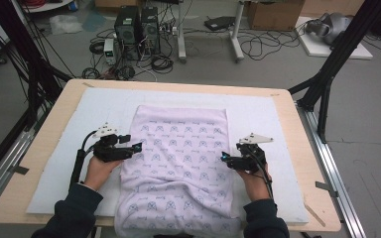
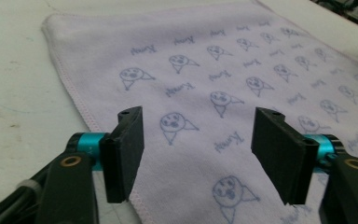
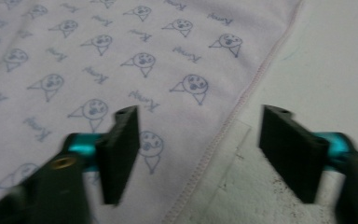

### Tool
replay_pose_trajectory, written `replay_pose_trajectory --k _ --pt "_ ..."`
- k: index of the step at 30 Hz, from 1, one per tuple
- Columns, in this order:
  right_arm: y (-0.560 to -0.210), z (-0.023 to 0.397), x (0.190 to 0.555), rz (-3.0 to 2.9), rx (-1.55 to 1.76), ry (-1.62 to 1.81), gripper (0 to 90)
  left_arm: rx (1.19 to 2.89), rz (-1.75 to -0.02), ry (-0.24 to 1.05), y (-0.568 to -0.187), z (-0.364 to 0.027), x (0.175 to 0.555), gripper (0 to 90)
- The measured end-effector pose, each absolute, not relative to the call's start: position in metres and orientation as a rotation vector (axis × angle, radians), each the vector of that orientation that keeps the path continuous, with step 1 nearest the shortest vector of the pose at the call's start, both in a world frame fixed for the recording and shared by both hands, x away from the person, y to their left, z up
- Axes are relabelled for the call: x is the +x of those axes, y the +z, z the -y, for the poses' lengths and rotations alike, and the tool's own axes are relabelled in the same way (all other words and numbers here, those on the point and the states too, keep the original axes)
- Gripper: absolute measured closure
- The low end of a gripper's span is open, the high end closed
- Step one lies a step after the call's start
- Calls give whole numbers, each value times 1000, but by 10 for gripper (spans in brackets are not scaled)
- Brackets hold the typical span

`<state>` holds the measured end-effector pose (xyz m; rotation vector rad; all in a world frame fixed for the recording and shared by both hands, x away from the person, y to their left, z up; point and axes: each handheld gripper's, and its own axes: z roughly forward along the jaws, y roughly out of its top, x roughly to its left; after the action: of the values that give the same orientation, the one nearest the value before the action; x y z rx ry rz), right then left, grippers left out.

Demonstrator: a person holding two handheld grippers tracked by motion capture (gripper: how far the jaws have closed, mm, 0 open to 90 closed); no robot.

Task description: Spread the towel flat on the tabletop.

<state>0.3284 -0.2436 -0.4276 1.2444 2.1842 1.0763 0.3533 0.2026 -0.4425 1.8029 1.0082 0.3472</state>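
Spread fingers [image 2: 126,154] of the left gripper [image 1: 138,147] and right gripper [image 1: 223,157] straddle the towel [image 1: 178,163] edges; closing askew risks pinching the desk's white mat [image 1: 79,129] too.

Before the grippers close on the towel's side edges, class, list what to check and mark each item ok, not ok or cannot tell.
1. Left gripper jaws open: ok.
2. Right gripper jaws open: ok.
3. Towel edge between left jaws: ok, hem just inside the left jaw.
4. Towel edge between right jaws: ok.
5. Towel lying flat: not ok, its near end is rumpled and hangs over the table edge.
6. Pads touching the cloth: cannot tell.
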Motion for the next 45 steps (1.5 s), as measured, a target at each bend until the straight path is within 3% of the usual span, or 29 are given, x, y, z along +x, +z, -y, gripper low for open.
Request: replay_pose_trajectory --k 4,7,9,12,15,17,20,23,29,31,33,35,36,39,45 --pt "-435 244 336 -2194 1311 1063 516 1849 -999 332 -447 -195 354 443" --pt "-443 239 341 -2260 1313 985 545 1899 -991 313 -450 -186 355 466" --pt "-444 237 340 -2250 1305 971 557 1956 -981 345 -450 -179 353 470" --pt "-444 236 340 -2261 1288 971 646 1977 -981 369 -451 -176 353 507" --pt "-444 234 340 -2287 1274 992 816 2023 -973 422 -451 -171 351 697" --pt "-444 232 339 -2302 1264 1003 857 2027 -968 424 -451 -170 351 839" --pt "-444 235 341 -2282 1262 1003 869 1992 -1043 376 -450 -170 352 877" --pt "-445 239 347 -2213 1255 952 873 1936 -1110 306 -450 -172 356 882" --pt "-449 240 357 -2138 1240 925 869 1893 -1121 345 -451 -167 359 881" --pt "-450 242 359 -2116 1265 945 825 1837 -1063 341 -449 -169 359 865" --pt "-450 246 360 -2100 1286 975 732 1811 -1036 347 -447 -171 357 700" --pt "-448 249 359 -2090 1299 987 707 1779 -1036 349 -443 -176 354 655" --pt "-442 257 355 -2055 1323 1034 653 1753 -1048 343 -441 -182 351 563" --pt "-430 269 345 -1994 1334 1086 617 1753 -1075 312 -443 -191 348 495" --pt "-409 291 322 -1972 1353 1197 523 1799 -1085 275 -447 -196 344 491"
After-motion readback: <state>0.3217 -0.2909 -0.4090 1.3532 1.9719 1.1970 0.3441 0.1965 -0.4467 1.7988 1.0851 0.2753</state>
